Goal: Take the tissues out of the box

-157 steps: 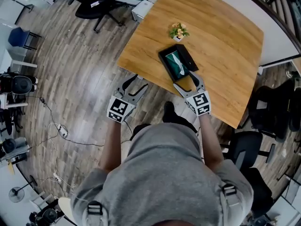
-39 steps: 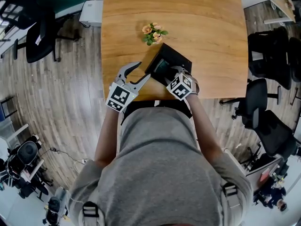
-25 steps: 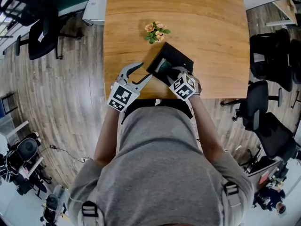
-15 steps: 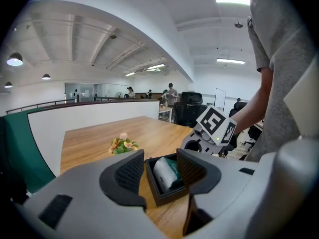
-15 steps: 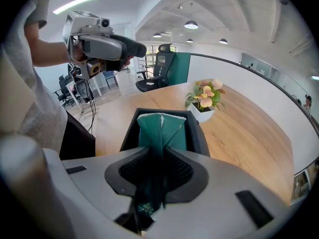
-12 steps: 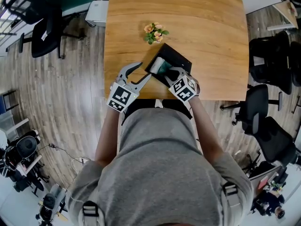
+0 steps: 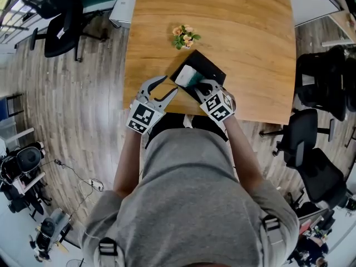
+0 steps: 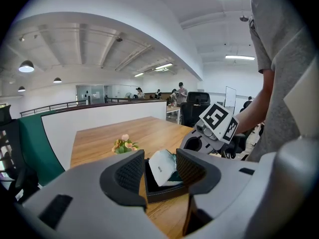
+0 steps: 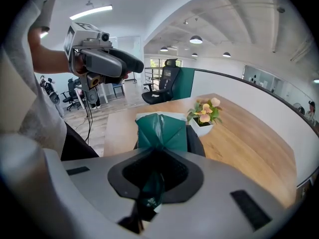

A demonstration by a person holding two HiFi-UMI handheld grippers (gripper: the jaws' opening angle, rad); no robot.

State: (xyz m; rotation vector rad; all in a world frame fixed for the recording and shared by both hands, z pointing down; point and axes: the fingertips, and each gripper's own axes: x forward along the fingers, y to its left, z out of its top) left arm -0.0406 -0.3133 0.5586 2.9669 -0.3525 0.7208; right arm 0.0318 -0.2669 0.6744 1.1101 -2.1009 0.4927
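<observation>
Tissue pack (image 9: pixel 164 132) is pinched between closing jaws of right gripper (image 9: pixel 156 158).

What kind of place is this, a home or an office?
Most likely an open-plan office: black swivel chairs stand beside the wooden table, round ceiling lamps hang overhead, and people stand in the distance.

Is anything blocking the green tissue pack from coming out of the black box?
Nothing visible is. The right gripper is closing its jaws on the tissue pack, already tipped up above the box. The flowers stand beside the box, not over it.
</observation>
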